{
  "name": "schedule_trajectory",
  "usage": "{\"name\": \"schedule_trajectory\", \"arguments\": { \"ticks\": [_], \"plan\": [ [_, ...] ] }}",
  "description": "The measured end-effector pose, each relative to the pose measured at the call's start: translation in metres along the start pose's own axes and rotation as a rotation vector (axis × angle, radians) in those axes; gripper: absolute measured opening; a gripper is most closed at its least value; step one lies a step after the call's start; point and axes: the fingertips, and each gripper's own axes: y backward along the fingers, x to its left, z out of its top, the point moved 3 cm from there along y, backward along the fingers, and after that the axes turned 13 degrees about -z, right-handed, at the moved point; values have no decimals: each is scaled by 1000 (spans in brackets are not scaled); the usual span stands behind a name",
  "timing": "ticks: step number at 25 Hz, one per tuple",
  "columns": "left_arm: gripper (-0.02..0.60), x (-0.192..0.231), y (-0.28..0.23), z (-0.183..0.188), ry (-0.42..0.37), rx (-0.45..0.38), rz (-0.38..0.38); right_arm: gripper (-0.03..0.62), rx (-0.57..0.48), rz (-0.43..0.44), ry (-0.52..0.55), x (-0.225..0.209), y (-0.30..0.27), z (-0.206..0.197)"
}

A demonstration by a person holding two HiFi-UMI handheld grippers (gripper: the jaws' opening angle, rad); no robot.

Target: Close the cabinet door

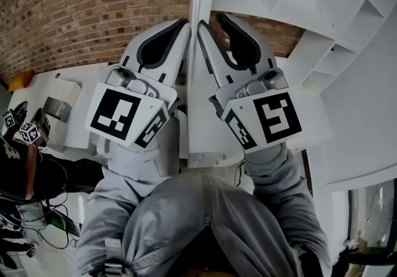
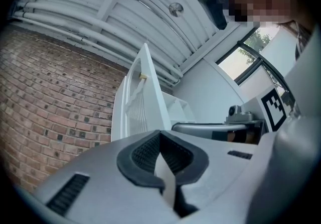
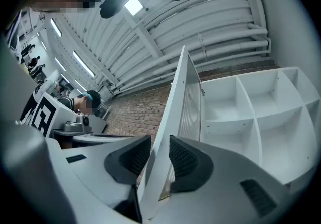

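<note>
A: The door (image 3: 180, 97) stands open, edge-on in front of you, swung out from the cabinet (image 3: 251, 112).
B: Your right gripper (image 3: 159, 140) straddles its edge, jaws spread, one pad (image 3: 128, 160) clear of it.
A: Your left gripper (image 2: 160, 135) hangs just beside the door, on the brick wall (image 2: 50, 92) side, jaws pressed together.
B: You've got both tilted up toward the ceiling (image 2: 125, 7).

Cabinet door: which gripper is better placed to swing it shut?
Left, probably: the left gripper looks clamped on the edge of the door, while the right gripper has its fingers apart around it, not gripping.
</note>
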Motion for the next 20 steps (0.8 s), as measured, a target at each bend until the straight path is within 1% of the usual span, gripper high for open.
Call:
{"name": "schedule_trajectory", "arguments": {
  "ticks": [6,12,20],
  "plan": [
    [3,9,2,-2,-4,5,24,130,13,-8,6,4,-9,-5],
    [3,16,6,-5,-2,12,46,130,16,-39,8,5,-16,-9],
    [3,26,8,-15,4,19,47,173,26,-61,9,8,-31,-22]
  ]
}}
